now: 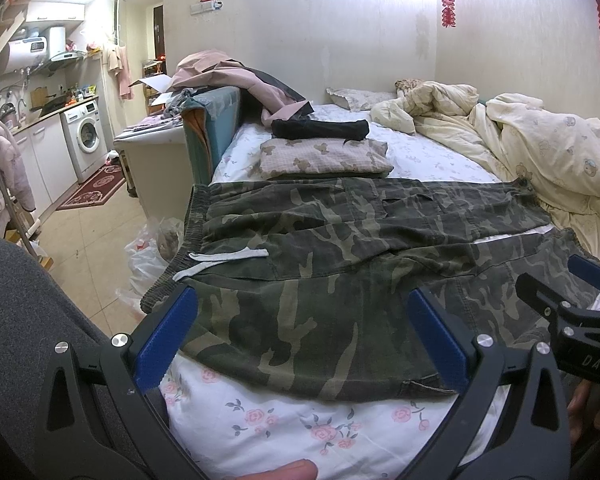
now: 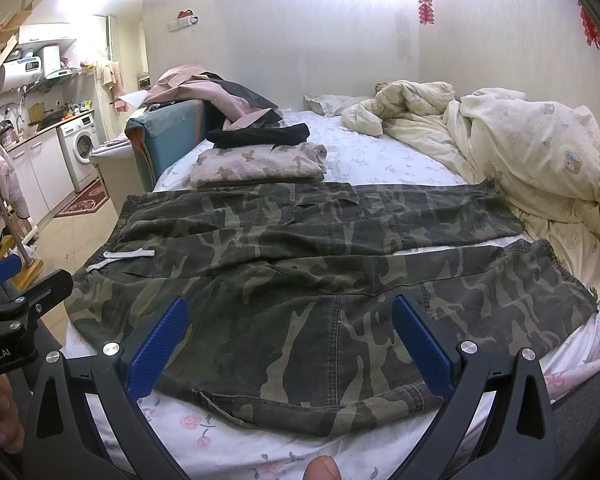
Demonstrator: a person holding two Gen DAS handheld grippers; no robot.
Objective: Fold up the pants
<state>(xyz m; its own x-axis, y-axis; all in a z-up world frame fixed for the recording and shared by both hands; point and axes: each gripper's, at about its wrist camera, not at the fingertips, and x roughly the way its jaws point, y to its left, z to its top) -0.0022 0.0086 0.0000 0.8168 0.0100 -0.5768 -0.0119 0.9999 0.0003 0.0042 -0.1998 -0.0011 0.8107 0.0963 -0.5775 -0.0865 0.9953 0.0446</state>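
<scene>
Left tool [image 1: 300, 336] and right tool [image 2: 288, 340] both gape wide over the near edge of the pants [image 1: 340, 248], gripping nothing. Those pants lie spread flat across the bed [image 1: 300, 432], waistband and white drawstring [image 1: 224, 260] to the left, both legs side by side running right with a strip of sheet between them. No fold appears made yet. I judge the whole job remains: leg onto leg, then folding lengthwise.
</scene>
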